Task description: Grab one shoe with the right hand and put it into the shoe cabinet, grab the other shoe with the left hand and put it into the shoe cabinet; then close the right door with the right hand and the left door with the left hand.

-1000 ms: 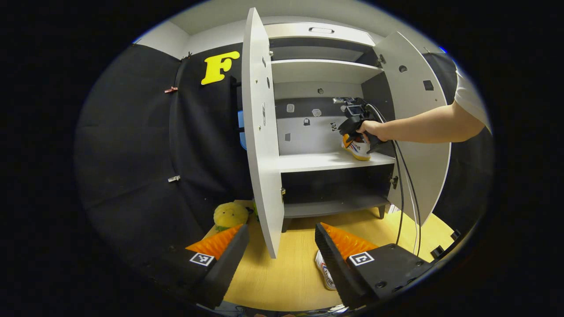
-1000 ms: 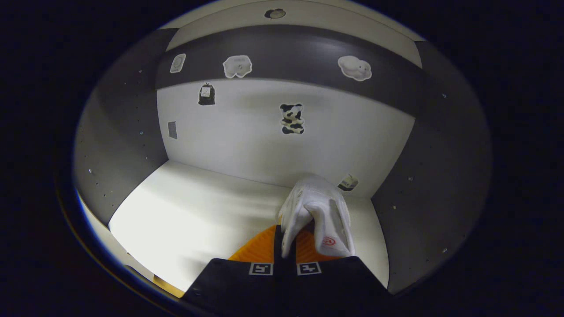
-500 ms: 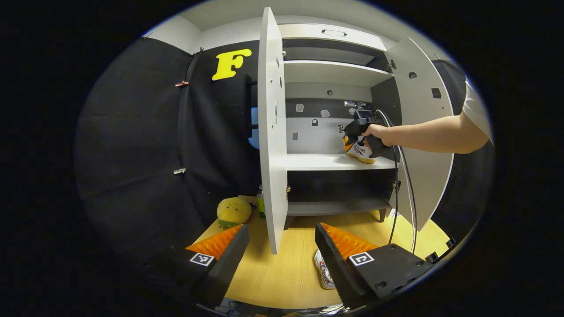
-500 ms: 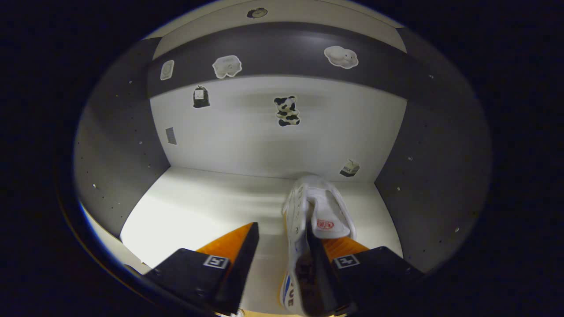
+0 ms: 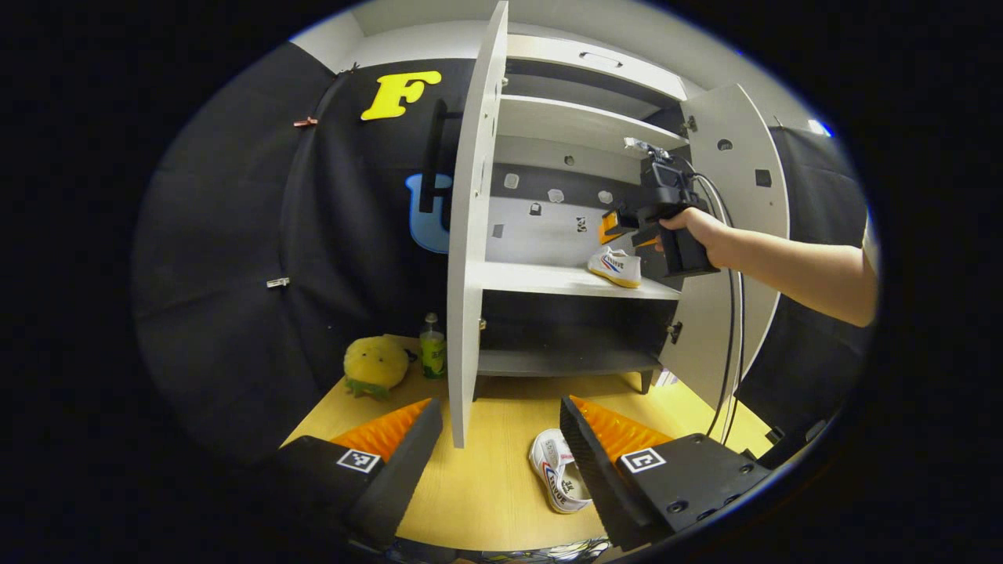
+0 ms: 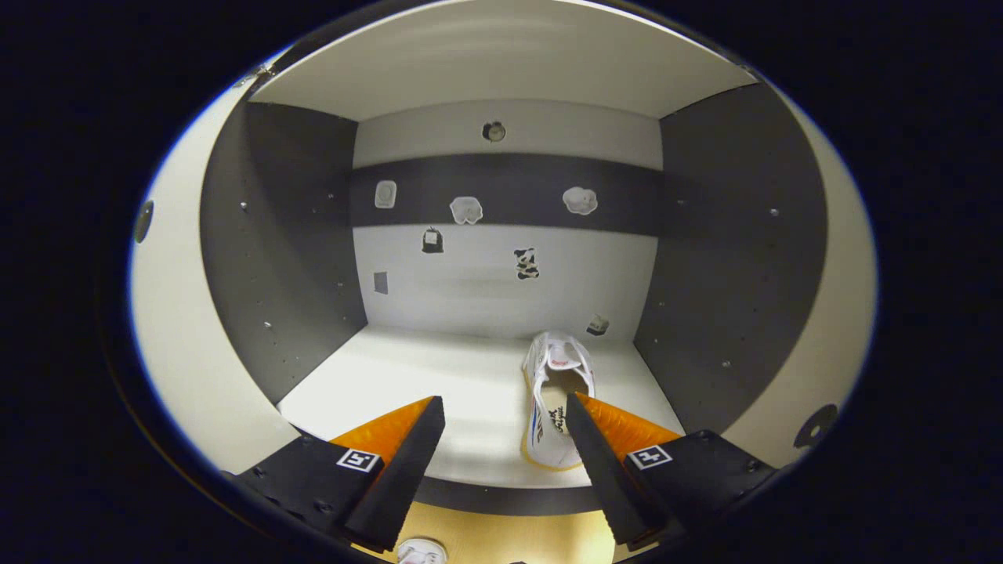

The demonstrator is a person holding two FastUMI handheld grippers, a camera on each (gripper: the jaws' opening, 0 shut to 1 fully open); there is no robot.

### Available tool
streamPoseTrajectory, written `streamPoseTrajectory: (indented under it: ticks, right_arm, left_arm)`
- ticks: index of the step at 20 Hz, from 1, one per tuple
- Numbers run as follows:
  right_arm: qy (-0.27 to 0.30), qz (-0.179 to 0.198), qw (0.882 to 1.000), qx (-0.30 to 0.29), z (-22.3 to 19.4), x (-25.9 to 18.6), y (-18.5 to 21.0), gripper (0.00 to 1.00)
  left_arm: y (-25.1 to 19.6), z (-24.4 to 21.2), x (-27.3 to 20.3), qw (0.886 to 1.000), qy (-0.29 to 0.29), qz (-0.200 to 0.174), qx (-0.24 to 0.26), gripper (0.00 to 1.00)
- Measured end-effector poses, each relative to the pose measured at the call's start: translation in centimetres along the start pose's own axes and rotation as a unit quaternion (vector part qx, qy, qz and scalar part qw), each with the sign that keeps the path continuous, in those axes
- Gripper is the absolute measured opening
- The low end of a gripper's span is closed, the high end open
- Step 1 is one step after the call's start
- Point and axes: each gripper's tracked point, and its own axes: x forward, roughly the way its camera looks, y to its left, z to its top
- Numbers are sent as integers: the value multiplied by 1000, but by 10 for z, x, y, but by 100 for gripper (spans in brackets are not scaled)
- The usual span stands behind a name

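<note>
The shoe cabinet (image 5: 576, 129) stands with both doors swung wide. One white shoe (image 5: 616, 266) lies on the middle shelf (image 5: 541, 278) near its right side, also seen as the shoe (image 6: 553, 392) in the right gripper view. My right gripper (image 6: 505, 427) is open, drawn back just in front of that shelf with nothing between its fingers; a hand holds the right gripper (image 5: 627, 231) in the left gripper view. The other white shoe (image 5: 555, 474) lies on the wooden floor (image 5: 494, 486). My left gripper (image 5: 501, 427) hangs open above the floor, the shoe close by its right finger.
The left door (image 5: 470, 227) juts toward me and the right door (image 5: 740, 227) stands behind the person's arm, with cables hanging below it. A yellow plush toy (image 5: 374, 364) and a green bottle (image 5: 431, 354) sit on the floor left of the cabinet.
My right gripper opened, let go of the shoe on the middle shelf and pulled back out of the cabinet. The left gripper view shifted, bringing the floor shoe more into sight.
</note>
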Motion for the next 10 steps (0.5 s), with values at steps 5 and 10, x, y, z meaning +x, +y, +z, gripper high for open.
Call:
streamPoseTrajectory:
  ticks: [5,10]
  right_arm:
    - [-72,-26,997,19,-13,-90,-15,98]
    - [-68,-69,995,22,-81,-160,-36,98]
  left_arm:
    - [-7,-36,7,998,28,-58,20,95]
    - [-11,-78,12,992,73,-96,21,95]
